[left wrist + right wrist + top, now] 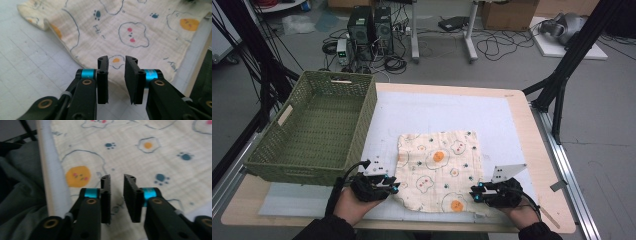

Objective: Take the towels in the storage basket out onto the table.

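Note:
A cream cloth printed with fried eggs and paw prints lies flat on the white mat, near the table's front edge. My left gripper sits at the cloth's front left corner, pointing right. Its jaws stand a little apart over the cloth's edge with nothing between them. My right gripper is at the front right corner, pointing left. Its jaws are also parted a little, hovering over the cloth with an empty gap.
A green woven basket stands empty on the table's left side, just left of the cloth. The wooden table edge runs along the right. Black frame posts rise beyond the table. Computers and cables lie on the floor behind.

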The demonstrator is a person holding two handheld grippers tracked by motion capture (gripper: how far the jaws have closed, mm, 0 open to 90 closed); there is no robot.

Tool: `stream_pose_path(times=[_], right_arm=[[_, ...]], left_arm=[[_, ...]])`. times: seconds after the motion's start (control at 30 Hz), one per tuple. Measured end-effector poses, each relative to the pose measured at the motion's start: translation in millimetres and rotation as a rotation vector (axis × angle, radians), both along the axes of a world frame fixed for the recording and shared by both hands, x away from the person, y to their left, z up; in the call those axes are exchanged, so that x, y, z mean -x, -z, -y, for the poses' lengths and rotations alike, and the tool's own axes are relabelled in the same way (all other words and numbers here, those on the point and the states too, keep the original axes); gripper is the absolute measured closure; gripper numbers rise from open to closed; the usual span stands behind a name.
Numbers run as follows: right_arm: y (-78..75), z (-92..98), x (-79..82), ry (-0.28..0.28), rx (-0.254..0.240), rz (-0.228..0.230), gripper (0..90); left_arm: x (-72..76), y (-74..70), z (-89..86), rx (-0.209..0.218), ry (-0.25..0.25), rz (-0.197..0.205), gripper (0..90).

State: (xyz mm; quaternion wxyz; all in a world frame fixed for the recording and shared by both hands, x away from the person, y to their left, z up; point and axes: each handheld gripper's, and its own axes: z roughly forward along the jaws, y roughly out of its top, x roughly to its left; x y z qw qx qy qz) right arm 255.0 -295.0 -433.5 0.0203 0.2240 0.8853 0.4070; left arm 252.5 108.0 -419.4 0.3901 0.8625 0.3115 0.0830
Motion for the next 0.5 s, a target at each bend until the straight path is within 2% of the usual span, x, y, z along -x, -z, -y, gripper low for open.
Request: stream_pose_path(times=[0.07, 0.13, 0.17, 0.2, 0.23, 0.3, 0.43, 0.5], right_arm=[[2.2, -2.1, 3.6, -0.026, 0.016, 0.003, 70.4], [5.0, -4.0, 4.6, -0.031, 0.049, 0.009, 70.4], [6.5, -5.1, 4.4, -0.033, 0.063, 0.007, 71.0], [7.0, -5.4, 4.0, -0.030, 0.062, 0.008, 71.8], [7.2, -5.3, 3.1, -0.028, 0.060, 0.007, 72.7], [7.4, -5.7, 1.3, -0.021, 0.058, 0.002, 73.8], [6.9, -5.8, -1.5, -0.006, 0.072, 0.023, 75.6], [7.0, -4.4, -3.7, 0.005, 0.072, 0.024, 75.8]], left_arm=[[-1.9, 9.5, 2.7, -0.018, 0.002, -0.014, 68.9], [-4.5, 16.6, 6.6, -0.046, 0.012, -0.018, 72.5], [-4.6, 17.3, 7.9, -0.051, 0.012, 0.010, 77.4], [-6.0, 17.3, 9.0, -0.052, 0.014, 0.010, 84.7], [-8.8, 17.2, 11.0, -0.049, 0.013, 0.007, 87.6], [-12.6, 17.6, 14.7, -0.056, 0.003, 0.033, 88.6], [-21.3, 21.4, 21.3, -0.048, -0.036, 0.080, 88.6], [-24.3, 21.7, 23.3, -0.045, -0.040, 0.083, 88.5]])
